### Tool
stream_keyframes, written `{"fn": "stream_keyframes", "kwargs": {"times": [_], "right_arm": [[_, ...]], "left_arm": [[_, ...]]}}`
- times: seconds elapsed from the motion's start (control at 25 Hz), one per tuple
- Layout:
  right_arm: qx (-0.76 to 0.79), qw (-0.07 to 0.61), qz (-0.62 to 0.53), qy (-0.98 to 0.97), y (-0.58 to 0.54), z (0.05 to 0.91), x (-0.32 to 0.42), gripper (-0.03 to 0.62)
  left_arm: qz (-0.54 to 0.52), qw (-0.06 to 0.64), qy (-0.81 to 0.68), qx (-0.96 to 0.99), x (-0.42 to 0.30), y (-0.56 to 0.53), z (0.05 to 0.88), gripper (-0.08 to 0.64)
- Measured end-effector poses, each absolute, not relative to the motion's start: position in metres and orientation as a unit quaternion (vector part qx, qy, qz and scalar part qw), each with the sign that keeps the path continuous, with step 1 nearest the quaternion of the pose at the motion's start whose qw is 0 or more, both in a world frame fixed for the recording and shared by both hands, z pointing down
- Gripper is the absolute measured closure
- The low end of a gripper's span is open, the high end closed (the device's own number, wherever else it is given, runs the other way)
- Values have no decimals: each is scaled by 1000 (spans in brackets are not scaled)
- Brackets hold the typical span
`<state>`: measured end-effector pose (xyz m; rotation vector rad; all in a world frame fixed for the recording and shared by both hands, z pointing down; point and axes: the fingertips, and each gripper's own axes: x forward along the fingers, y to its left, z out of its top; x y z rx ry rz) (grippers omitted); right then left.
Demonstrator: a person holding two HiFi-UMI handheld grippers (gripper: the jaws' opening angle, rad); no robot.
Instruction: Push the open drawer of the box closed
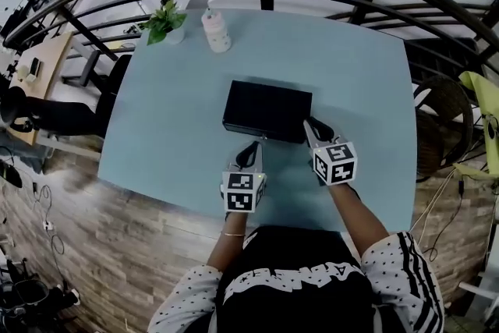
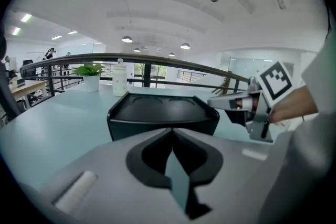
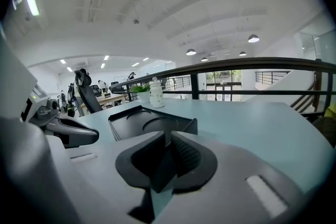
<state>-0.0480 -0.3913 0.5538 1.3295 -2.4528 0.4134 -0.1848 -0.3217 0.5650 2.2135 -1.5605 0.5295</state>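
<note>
Right now my left gripper is pinched together on nothing, just short of the black box. My right gripper, jaws together and empty too, sits at its near right corner. Box mid-counter, near face flat.

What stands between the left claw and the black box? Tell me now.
Nothing visible: only bare table lies between the left claw and the box. The right claw sits at the box's front right corner, off to the side.
</note>
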Motion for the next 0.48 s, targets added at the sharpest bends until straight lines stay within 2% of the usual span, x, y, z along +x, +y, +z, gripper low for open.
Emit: {"fn": "stream_keyframes", "kwargs": {"times": [0.04, 0.48], "right_arm": [[468, 153, 140, -859, -389, 550, -45, 591], [413, 81, 133, -897, -349, 490, -59, 594]], "left_arm": [[183, 185, -557, 789, -186, -320, 558, 560], [168, 140, -567, 794, -196, -293, 503, 560]]}}
